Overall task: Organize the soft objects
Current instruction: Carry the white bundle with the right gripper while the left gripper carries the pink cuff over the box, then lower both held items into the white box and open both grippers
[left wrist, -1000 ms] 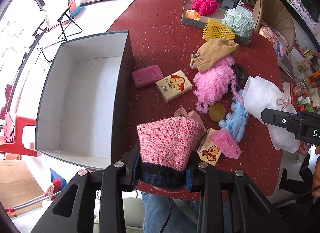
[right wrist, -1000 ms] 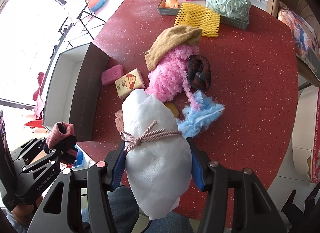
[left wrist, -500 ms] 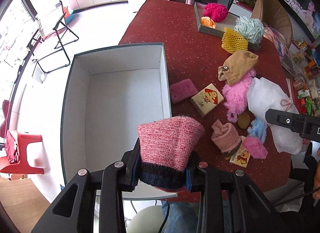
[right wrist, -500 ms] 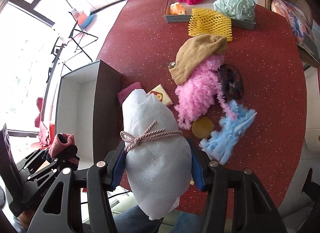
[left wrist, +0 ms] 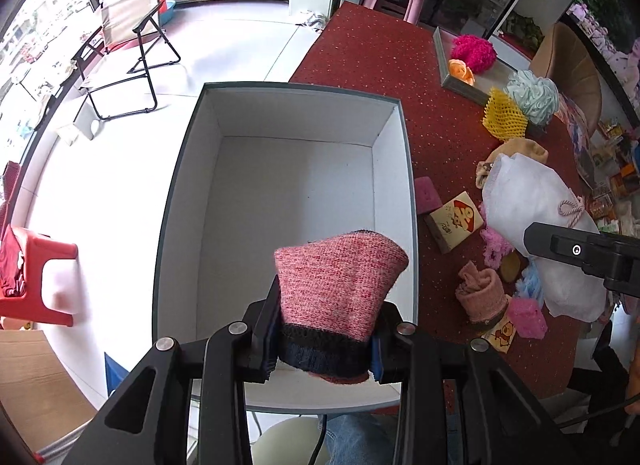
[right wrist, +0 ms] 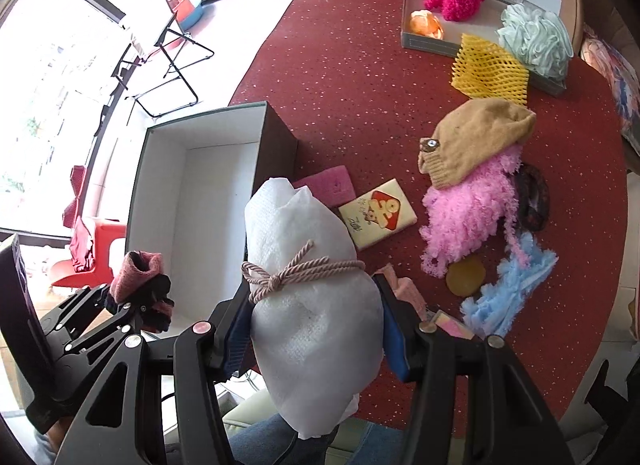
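My left gripper (left wrist: 322, 339) is shut on a pink knit sock (left wrist: 340, 281) with a dark cuff and holds it above the near end of an empty white-lined box (left wrist: 288, 193). It also shows in the right wrist view (right wrist: 138, 287). My right gripper (right wrist: 312, 323) is shut on a white foam bundle (right wrist: 308, 285) tied with a pink cord, held above the red table's (right wrist: 360, 97) near edge, right of the box (right wrist: 208, 193). The bundle also shows in the left wrist view (left wrist: 536, 217).
On the table lie a tan knit hat (right wrist: 476, 141), pink fluffy yarn (right wrist: 468, 209), blue yarn (right wrist: 508, 285), a pink sponge (right wrist: 330, 185), a small printed box (right wrist: 378, 217), a rolled pink sock (left wrist: 480, 293), yellow foam net (right wrist: 488, 69) and a grey tray (right wrist: 424, 41). A folding chair (left wrist: 132, 45) stands on the floor.
My left gripper has carried the pink sock left from over the table to above the box. My right gripper with the white bundle has shifted left toward the box.
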{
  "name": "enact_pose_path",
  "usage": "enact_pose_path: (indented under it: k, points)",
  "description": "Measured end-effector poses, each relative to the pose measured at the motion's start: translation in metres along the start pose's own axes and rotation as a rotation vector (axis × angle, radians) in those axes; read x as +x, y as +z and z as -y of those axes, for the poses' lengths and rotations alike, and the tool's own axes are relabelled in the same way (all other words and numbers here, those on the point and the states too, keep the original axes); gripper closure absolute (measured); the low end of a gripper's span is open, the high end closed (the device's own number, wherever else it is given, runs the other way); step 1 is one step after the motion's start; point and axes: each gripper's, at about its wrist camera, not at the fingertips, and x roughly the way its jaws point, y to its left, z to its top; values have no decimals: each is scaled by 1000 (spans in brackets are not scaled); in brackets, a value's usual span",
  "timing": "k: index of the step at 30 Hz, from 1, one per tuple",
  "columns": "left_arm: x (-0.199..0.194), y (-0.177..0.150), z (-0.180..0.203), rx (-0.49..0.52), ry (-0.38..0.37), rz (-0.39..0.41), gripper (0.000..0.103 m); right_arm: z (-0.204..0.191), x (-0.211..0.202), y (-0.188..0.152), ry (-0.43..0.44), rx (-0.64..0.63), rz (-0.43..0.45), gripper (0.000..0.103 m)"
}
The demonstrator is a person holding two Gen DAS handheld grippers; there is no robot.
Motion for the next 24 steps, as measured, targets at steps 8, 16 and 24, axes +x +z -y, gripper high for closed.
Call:
enact_pose_path:
  k: [8,16,24]
  points:
    - [10,3,-19,-56,30,1,68,-40,7,18,23,-79,-6,44]
    - [26,3,-40,-117,47,-27,68,-76,21,34,26,-159,-40,43]
    - [35,2,-53,-163,46,-41,68,-115,42,50,17,-263,-78,43]
